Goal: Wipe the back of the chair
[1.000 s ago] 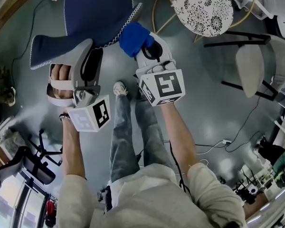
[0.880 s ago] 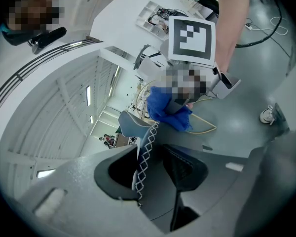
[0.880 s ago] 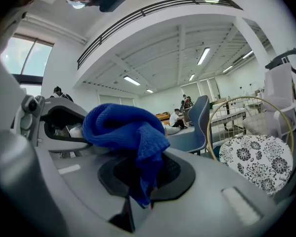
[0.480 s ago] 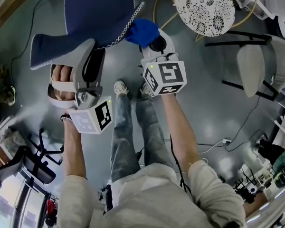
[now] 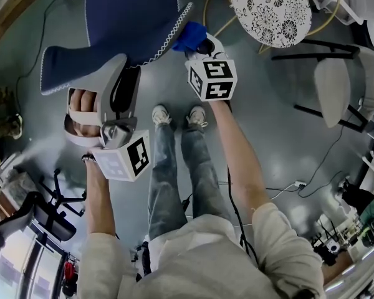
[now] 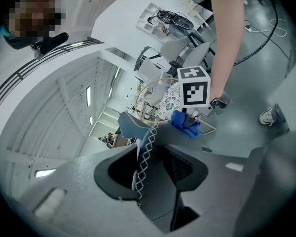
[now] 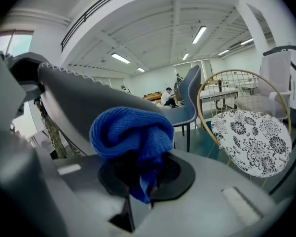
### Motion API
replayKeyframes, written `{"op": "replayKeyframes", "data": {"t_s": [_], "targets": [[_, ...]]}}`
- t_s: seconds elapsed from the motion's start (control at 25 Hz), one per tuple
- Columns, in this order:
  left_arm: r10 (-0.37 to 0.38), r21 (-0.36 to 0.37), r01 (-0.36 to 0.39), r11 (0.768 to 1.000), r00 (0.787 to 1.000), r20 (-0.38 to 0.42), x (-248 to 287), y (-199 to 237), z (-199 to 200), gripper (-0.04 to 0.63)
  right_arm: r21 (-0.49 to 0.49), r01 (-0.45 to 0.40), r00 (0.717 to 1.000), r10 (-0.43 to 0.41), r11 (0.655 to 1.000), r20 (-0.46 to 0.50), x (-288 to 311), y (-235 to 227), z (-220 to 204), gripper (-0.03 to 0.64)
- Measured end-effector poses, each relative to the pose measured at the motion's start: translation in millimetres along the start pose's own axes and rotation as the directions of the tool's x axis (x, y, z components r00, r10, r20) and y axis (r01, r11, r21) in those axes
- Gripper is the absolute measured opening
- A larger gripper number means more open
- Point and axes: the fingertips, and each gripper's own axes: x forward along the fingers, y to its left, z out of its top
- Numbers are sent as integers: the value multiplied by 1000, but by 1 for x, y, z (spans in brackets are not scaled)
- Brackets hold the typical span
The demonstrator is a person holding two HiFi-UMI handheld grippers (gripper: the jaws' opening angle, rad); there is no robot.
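From where I stand, the left gripper (image 6: 150, 169) has its fingers clamped on the stitched edge of the chair back (image 5: 131, 14). The right gripper (image 7: 143, 177) pinches a bunched blue cloth (image 7: 130, 130) at that edge. The wad could snag on the stitching or slide off the rim.

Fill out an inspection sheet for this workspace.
Surface: glossy grey floor; no table.
Job's things: navy chair back with white zigzag stitching; blue cloth beside its edge, contact unclear.
Clutter: floral-seat wire chair; pale chair; black office chair.
Claws: left claw shut on the chair back's edge; right claw shut on the blue cloth.
Cables: black cable on the floor; white plug and lead.
Surroundings: open hall; equipment benches at lower right.
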Motion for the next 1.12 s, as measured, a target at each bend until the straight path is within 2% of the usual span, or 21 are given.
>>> {"op": "replayKeyframes", "data": {"t_s": [0.32, 0.76, 0.88, 1.0, 1.12], "targets": [[-5, -7, 5, 1000, 1000, 5, 0, -1, 0, 160, -2, 39, 990, -39, 999, -138, 36, -32, -41, 48], [-8, -14, 8, 1000, 1000, -2, 0, -1, 0, 160, -8, 38, 980, -38, 999, -193, 41, -40, -58, 48], [-11, -12, 11, 1000, 1000, -2, 0, -2, 0, 160, 7, 47, 987, -46, 999, -157, 29, -41, -50, 48], [-13, -12, 13, 1000, 1000, -5, 0, -2, 0, 160, 30, 54, 995, -51, 998, -80, 5, -40, -32, 48], [-11, -17, 11, 1000, 1000, -7, 0, -1, 0, 160, 2, 37, 999, -37, 999, 6, -22, -31, -5, 48]]}}
